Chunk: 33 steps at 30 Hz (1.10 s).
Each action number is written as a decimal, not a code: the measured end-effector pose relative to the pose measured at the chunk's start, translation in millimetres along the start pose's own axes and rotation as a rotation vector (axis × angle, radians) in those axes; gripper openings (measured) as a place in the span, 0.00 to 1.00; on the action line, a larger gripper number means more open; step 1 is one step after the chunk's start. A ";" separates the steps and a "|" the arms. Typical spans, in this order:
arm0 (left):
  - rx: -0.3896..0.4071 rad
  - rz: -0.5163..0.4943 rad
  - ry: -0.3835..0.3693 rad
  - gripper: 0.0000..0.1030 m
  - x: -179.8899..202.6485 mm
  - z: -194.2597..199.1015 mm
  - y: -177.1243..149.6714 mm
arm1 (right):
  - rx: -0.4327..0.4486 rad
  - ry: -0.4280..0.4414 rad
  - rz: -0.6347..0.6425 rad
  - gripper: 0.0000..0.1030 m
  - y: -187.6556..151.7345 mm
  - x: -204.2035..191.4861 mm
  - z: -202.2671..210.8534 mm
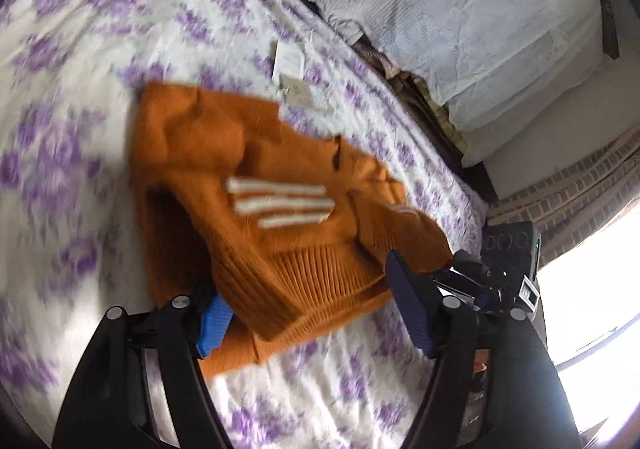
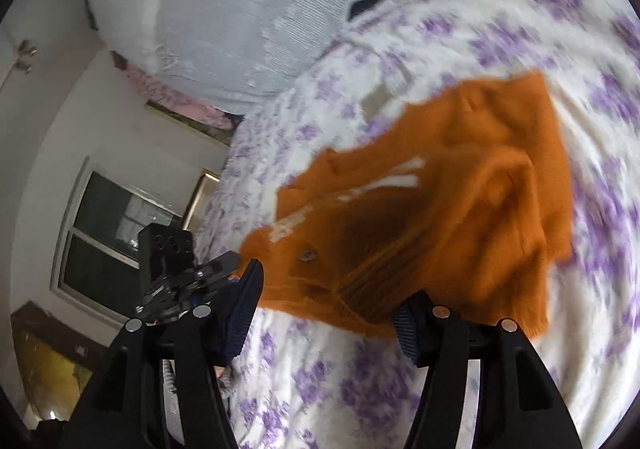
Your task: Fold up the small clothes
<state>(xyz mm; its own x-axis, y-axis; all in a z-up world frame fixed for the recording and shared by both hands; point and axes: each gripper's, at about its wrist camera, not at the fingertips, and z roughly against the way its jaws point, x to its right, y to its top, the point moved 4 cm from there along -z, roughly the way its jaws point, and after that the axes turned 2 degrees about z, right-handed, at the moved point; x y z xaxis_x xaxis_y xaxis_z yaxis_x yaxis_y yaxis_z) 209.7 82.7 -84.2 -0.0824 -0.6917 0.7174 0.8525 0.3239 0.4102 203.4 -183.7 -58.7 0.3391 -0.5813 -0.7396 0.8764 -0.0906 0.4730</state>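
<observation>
A small orange knit sweater [image 1: 256,185] with three white stripes lies partly folded on the purple-flowered bedsheet [image 1: 80,49]. My left gripper [image 1: 316,313] is open, its blue fingers [image 1: 412,305] spread on either side of the ribbed hem, which lies over the left pad. In the right wrist view the sweater [image 2: 460,201] lies bunched ahead. My right gripper [image 2: 328,313] is open, its fingers [image 2: 244,309] spread at the sweater's near edge. The other gripper shows at the right in the left wrist view [image 1: 508,269] and at the left in the right wrist view [image 2: 176,273].
Paper tags [image 1: 288,65] lie on the sheet beyond the sweater. A white lace-covered pillow [image 1: 460,9] sits at the head of the bed. A window [image 2: 116,225] and a wall are to the left in the right wrist view. Both views are motion-blurred.
</observation>
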 end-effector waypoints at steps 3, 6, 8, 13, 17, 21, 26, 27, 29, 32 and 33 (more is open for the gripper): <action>0.117 0.061 0.047 0.67 -10.2 5.3 35.3 | 0.156 0.039 -0.051 0.60 44.9 6.9 0.3; 0.192 0.174 0.137 0.68 -36.4 6.8 56.8 | 0.282 -0.060 -0.156 0.60 69.4 34.0 1.5; 0.212 0.182 0.118 0.69 -45.9 10.0 53.1 | 0.318 -0.005 -0.165 0.60 62.2 40.9 4.7; 0.238 0.180 0.089 0.69 -43.7 14.3 52.2 | 0.338 -0.113 -0.126 0.52 52.1 43.7 8.3; 0.224 0.068 0.146 0.70 -15.9 -1.7 53.9 | 0.320 -0.097 -0.054 0.41 55.5 21.2 -7.1; 0.175 -0.061 0.287 0.76 5.7 -39.8 49.5 | 0.252 -0.092 -0.022 0.37 68.3 12.3 -50.7; 0.140 -0.095 0.469 0.77 -19.2 -67.0 55.3 | 0.150 -0.182 -0.090 0.00 63.4 54.8 -73.6; 0.136 -0.093 0.476 0.75 -27.1 -66.5 58.5 | 0.160 -0.228 -0.107 0.00 65.6 66.1 -65.7; 0.151 -0.074 0.461 0.69 -32.1 -58.0 60.6 | 0.216 -0.262 -0.155 0.00 67.1 83.0 -44.1; 0.217 -0.037 0.537 0.66 -40.7 -34.9 61.9 | 0.308 -0.287 -0.257 0.00 63.4 106.6 -8.2; 0.261 -0.023 0.599 0.71 -43.2 -20.2 60.1 | 0.347 -0.314 -0.285 0.00 60.1 109.5 5.1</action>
<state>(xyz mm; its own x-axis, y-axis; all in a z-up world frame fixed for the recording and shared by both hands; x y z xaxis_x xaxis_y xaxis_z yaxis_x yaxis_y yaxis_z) 275.0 119.0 -101.9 0.2675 -0.9157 0.2999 0.6942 0.3990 0.5990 291.5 -256.9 -108.8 -0.0598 -0.7034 -0.7083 0.7367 -0.5099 0.4442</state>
